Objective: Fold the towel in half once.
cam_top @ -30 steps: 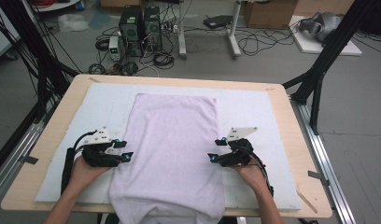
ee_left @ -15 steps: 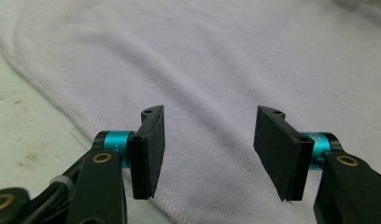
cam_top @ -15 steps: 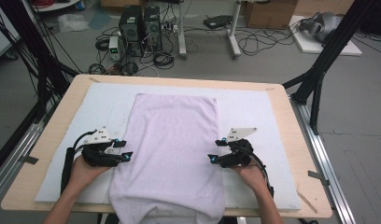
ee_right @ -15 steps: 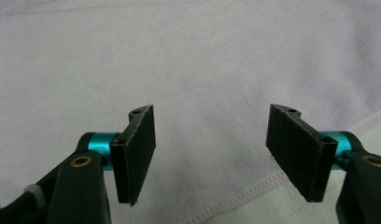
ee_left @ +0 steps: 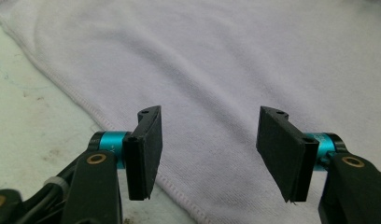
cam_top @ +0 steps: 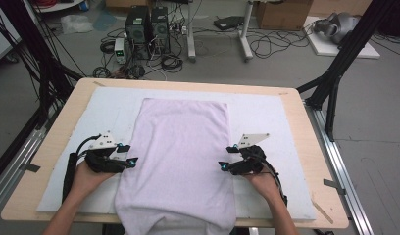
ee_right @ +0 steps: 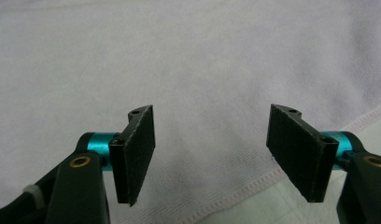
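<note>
On the surface, atop a white mat, we find a pale lilac towel spread flat, its near end hanging over the surface's front edge. The left hand-held gripper sits at the towel's left hem, the right hand-held gripper at its right hem (each pointing inward across the cloth). In the left gripper view, the left hand-held gripper has its jaws standing apart, having just been opening, with the towel's stitched hem running beneath them and nothing pinched. In the right gripper view, the right hand-held gripper likewise stands wide, the hem passing under the gap, pads clear of the fabric.
</note>
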Demonstrator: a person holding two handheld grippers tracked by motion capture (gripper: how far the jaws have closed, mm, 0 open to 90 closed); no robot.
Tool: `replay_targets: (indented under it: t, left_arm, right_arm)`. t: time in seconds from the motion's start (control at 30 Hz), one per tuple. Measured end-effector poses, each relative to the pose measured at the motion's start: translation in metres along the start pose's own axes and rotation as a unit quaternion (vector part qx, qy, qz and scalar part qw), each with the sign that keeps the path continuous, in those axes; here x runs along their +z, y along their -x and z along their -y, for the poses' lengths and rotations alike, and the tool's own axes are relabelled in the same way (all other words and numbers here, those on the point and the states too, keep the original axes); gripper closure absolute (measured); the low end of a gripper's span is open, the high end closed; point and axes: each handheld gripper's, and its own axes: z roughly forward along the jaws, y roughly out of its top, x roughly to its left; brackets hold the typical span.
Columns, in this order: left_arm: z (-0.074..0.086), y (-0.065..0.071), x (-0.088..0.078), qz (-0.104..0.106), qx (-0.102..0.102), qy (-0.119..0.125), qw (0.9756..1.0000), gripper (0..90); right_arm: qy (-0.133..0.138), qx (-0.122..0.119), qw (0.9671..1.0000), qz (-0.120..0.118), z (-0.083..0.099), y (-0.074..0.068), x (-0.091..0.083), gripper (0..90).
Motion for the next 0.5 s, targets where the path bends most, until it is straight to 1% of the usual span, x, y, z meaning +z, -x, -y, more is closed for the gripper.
replay_targets:
  t: [0.03, 0.1, 0.17, 0.2, 0.23, 0.27, 0.3, 0.33, 0.4, 0.43, 0.5]
  left_arm:
    - [-0.002, -0.002, 0.000, -0.002, -0.001, -0.002, 1.0000, 40.5]
    - [-0.005, -0.007, 0.002, -0.003, -0.008, 0.000, 1.0000, 40.5]
    - [-0.010, -0.014, 0.005, -0.004, -0.014, 0.000, 0.9999, 40.9]
    - [-0.013, -0.017, 0.006, -0.005, -0.018, 0.001, 0.9998, 41.2]
    - [-0.017, -0.021, 0.008, -0.008, -0.020, 0.003, 0.9998, 42.4]
    - [-0.022, -0.025, 0.010, -0.018, -0.023, 0.009, 0.9995, 43.1]
    - [-0.026, -0.029, 0.011, -0.023, -0.023, 0.009, 0.9994, 44.1]
    - [-0.032, -0.033, 0.014, -0.027, -0.025, 0.006, 0.9993, 45.1]
    - [-0.043, -0.043, 0.020, -0.031, -0.027, 0.007, 0.9992, 46.9]
    - [-0.049, -0.048, 0.023, -0.032, -0.028, 0.006, 0.9991, 47.7]
    - [-0.061, -0.061, 0.029, -0.033, -0.033, -0.001, 0.9989, 49.4]
  right_arm:
    - [0.002, 0.003, 1.0000, -0.003, 0.000, 0.002, -0.001, 31.1]
    - [-0.001, 0.003, 1.0000, 0.003, -0.004, 0.006, -0.004, 30.6]
    - [0.003, 0.003, 1.0000, 0.008, -0.010, 0.015, -0.006, 31.7]
    - [0.002, 0.007, 0.9999, 0.009, -0.012, 0.018, -0.006, 31.8]
    - [0.002, 0.008, 0.9999, 0.011, -0.015, 0.024, -0.006, 32.0]
    - [-0.001, 0.015, 0.9998, 0.011, -0.018, 0.030, -0.005, 32.0]
    - [-0.005, 0.018, 0.9997, 0.013, -0.023, 0.037, -0.004, 32.1]
    - [-0.007, 0.017, 0.9997, 0.015, -0.026, 0.042, -0.004, 32.5]
    - [-0.003, 0.020, 0.9996, 0.021, -0.035, 0.054, -0.003, 32.9]
    - [-0.004, 0.024, 0.9994, 0.024, -0.040, 0.060, -0.002, 32.9]
    - [-0.011, 0.023, 0.9992, 0.033, -0.052, 0.071, 0.000, 33.7]
